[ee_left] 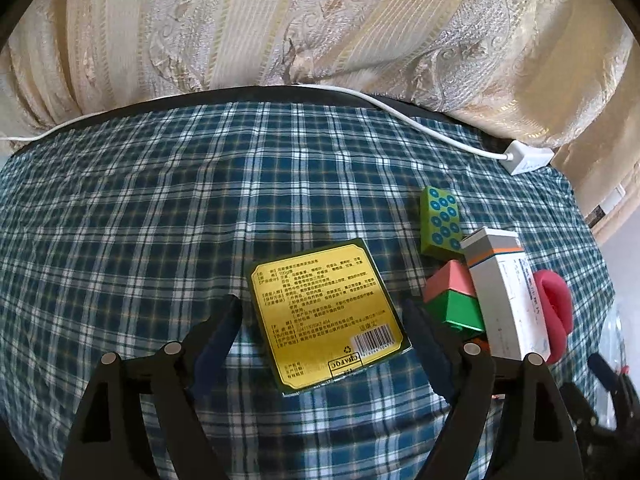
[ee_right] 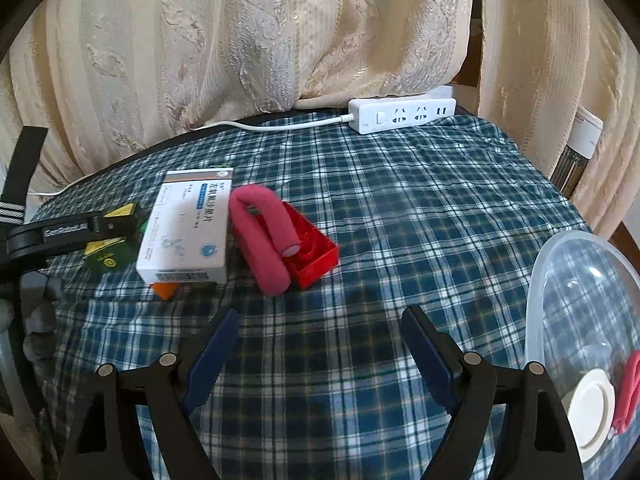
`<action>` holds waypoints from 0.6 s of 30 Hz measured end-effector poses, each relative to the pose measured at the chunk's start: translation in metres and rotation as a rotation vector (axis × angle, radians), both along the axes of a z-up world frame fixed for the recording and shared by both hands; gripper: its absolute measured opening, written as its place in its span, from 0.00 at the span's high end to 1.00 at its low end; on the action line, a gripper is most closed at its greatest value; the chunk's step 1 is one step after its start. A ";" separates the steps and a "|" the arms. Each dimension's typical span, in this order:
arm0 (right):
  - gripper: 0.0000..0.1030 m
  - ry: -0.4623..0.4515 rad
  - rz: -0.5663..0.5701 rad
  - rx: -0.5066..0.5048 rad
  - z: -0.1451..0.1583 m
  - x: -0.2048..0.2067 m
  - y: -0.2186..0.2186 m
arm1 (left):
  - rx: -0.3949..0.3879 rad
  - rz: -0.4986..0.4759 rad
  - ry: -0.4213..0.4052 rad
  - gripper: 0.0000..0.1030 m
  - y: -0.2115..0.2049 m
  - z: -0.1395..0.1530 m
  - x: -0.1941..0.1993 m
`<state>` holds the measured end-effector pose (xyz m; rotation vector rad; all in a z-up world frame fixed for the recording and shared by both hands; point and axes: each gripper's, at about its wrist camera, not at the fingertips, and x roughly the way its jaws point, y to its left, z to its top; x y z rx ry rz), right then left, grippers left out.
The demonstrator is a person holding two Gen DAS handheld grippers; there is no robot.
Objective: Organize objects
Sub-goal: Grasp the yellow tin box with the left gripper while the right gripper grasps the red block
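While the flat gold-labelled square box (ee_left: 328, 314) is lying on the plaid-covered table (ee_left: 160, 220), the left gripper (ee_left: 324, 320) is straddling it, fingers released; the right gripper (ee_right: 320, 334) is hanging spread over bare cloth.

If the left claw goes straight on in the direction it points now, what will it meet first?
Most likely the flat gold box. It lies on the checked cloth between the open fingers of the left claw, with no pad pressing on it. Nothing else is seen in that line, though depth is hard to judge here.
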<state>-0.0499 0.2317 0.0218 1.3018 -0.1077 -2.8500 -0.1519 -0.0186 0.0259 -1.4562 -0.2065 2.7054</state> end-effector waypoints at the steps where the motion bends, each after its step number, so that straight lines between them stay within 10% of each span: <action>1: 0.16 -0.001 -0.001 0.004 0.000 -0.002 0.001 | -0.008 -0.003 0.000 0.19 -0.001 0.001 0.002; 18: 0.16 0.005 0.043 0.058 -0.002 -0.040 -0.002 | -0.074 -0.051 -0.033 0.19 0.006 -0.007 0.004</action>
